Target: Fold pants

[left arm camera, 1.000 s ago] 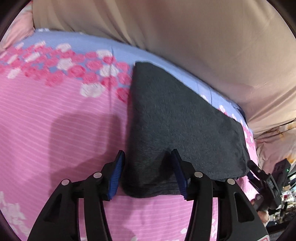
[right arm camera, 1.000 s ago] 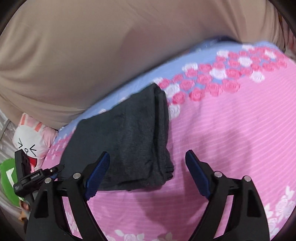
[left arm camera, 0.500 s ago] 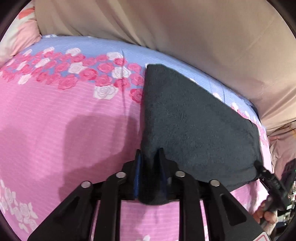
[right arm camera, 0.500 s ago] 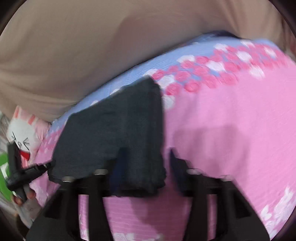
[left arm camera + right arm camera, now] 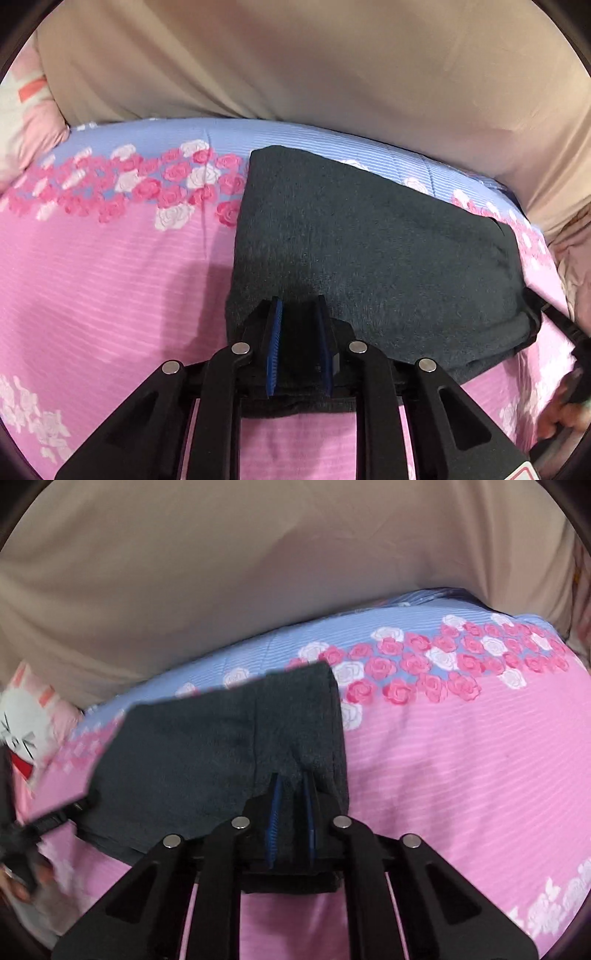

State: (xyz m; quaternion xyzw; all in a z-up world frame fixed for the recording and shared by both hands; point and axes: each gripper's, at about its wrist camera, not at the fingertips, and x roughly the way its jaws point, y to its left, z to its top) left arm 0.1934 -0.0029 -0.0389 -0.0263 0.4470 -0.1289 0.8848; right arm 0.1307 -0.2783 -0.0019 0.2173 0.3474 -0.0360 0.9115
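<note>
At the near edge of the pants [image 5: 369,251], my left gripper [image 5: 298,314] and right gripper [image 5: 291,786] have just been closing and now clamp the thick folded cloth; inner layers may slip out when I lift.

Black left gripper [image 5: 298,306], blue-padded jaws, silver screws

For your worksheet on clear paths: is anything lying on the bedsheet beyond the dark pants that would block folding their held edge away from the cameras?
Nothing visible does. Both the left gripper and right gripper are shut on the pants' near edge. Beyond lies only bare floral bedsheet, then the beige cover behind it.
</note>
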